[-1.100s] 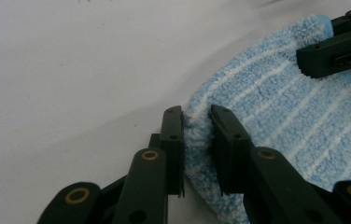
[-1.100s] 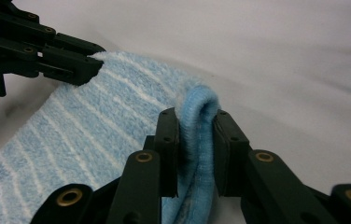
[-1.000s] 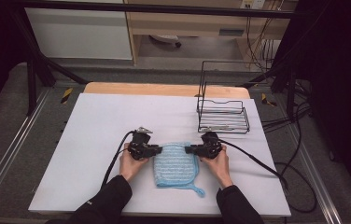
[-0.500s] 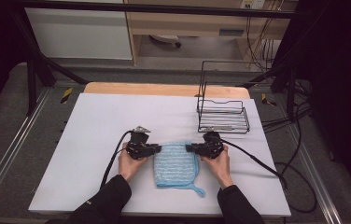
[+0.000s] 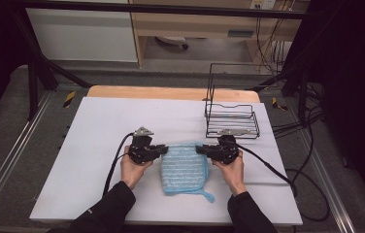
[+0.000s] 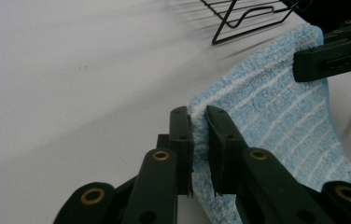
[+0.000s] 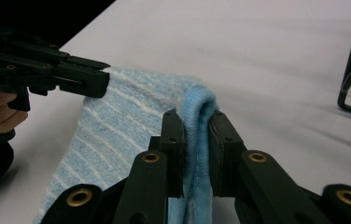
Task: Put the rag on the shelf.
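The left gripper (image 6: pixel 199 149) has its two black jaws nearly closed, with only the thickness of cloth between them, and they pinch the far left corner of a blue towel (image 6: pixel 276 116). The towel's fluffy edge bulges up between the jaws. The right gripper (image 7: pixel 197 154) is drawn in just as tightly on the towel's (image 7: pixel 117 135) far right corner, where a folded blue hem stands up between its jaws.

From the high view, the towel (image 5: pixel 184 167) lies flat on the white table (image 5: pixel 93 126), pale blue with thin white stripes, and a small loop or strap trails from its near right corner. The left gripper (image 5: pixel 163 150) sits at the towel's far left corner and the right gripper (image 5: pixel 201 150) at its far right corner, each held by a hand (image 5: pixel 133 170) coming from the near side; the other hand (image 5: pixel 231 170) is just right of the towel. A black wire rack (image 5: pixel 231 119) stands beyond the towel, off its far right corner and apart from it. Black cables run from both grippers, the right one curving off the table's edge to the right of the towel.

No readable writing or labels show on the towel, the grippers or the rack. The near parts of both sleeves are cut off at the frame's bottom edge. In both gripper views the near half of the towel is hidden behind the jaws, and the rack is cropped to a few wires.
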Available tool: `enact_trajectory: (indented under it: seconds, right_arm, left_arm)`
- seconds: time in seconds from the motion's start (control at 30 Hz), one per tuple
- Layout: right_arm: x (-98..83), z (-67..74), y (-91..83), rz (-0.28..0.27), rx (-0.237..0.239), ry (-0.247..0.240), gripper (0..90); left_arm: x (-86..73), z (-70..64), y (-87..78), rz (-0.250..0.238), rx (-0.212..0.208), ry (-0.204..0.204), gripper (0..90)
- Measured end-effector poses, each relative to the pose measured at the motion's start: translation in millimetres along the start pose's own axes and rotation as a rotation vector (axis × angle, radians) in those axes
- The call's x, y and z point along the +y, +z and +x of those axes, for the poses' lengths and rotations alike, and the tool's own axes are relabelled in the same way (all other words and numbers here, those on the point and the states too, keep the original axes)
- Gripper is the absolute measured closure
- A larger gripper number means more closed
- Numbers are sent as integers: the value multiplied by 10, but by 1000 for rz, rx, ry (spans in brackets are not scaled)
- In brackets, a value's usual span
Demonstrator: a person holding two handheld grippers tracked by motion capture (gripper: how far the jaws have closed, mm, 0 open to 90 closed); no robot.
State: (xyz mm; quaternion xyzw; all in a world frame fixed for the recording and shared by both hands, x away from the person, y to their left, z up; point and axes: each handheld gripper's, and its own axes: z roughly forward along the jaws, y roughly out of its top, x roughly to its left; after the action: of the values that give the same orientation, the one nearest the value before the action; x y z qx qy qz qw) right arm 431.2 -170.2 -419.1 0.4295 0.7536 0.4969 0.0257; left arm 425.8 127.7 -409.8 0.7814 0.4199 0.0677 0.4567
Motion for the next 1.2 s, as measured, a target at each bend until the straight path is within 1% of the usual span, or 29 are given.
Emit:
enact_trajectory:
  seconds: [0.03,0.07,0.1,0.13,0.17,0.23,0.27,0.33,0.37,0.47,0.53,0.67,0.73,0.77,0.87,1.07,1.2]
  right_arm:
    - [8,7,-25,-8,1,-2,785]
    - [25,22,-73,-31,3,-3,785]
    - [25,22,-73,-31,3,-3,785]
    - [32,28,-99,-42,4,-9,785]
    - [54,55,-148,-59,-1,-23,785]
    - [80,89,-193,-78,-1,-42,786]
    - [93,105,-216,-88,-1,-49,786]
    - [118,145,-263,-108,3,-52,786]
    - [118,145,-263,-108,3,-52,786]
    - [166,207,-349,-143,3,-80,786]
    - [176,226,-369,-150,5,-81,786]
    - [225,298,-456,-184,1,-112,787]
    - [234,313,-474,-189,-1,-114,787]
    - [253,339,-508,-202,-7,-125,788]
    - [279,380,-564,-221,-8,-134,788]
    - [318,457,-648,-254,-15,-159,788]
    - [346,523,-721,-283,-19,-178,788]
  left_arm:
    - [16,-24,-26,-14,-3,4,806]
    - [28,-32,-44,-21,1,17,806]
    - [40,-51,-63,-31,-1,22,806]
    - [53,-70,-81,-41,-4,26,806]
    - [65,-88,-99,-50,-4,31,806]
    - [89,-124,-139,-65,3,45,806]
    - [99,-141,-159,-76,4,48,807]
    - [124,-167,-203,-93,-10,45,807]
    - [137,-176,-227,-101,-12,48,807]
    - [186,-225,-315,-139,-18,52,808]
    - [197,-237,-336,-147,-17,58,808]
    - [231,-288,-407,-178,-17,72,810]
    - [247,-312,-437,-190,-23,73,810]
    - [256,-326,-452,-196,-23,78,810]
    - [280,-363,-501,-216,-30,85,810]
    - [315,-436,-585,-253,-22,112,810]
    - [337,-471,-636,-278,-29,120,809]
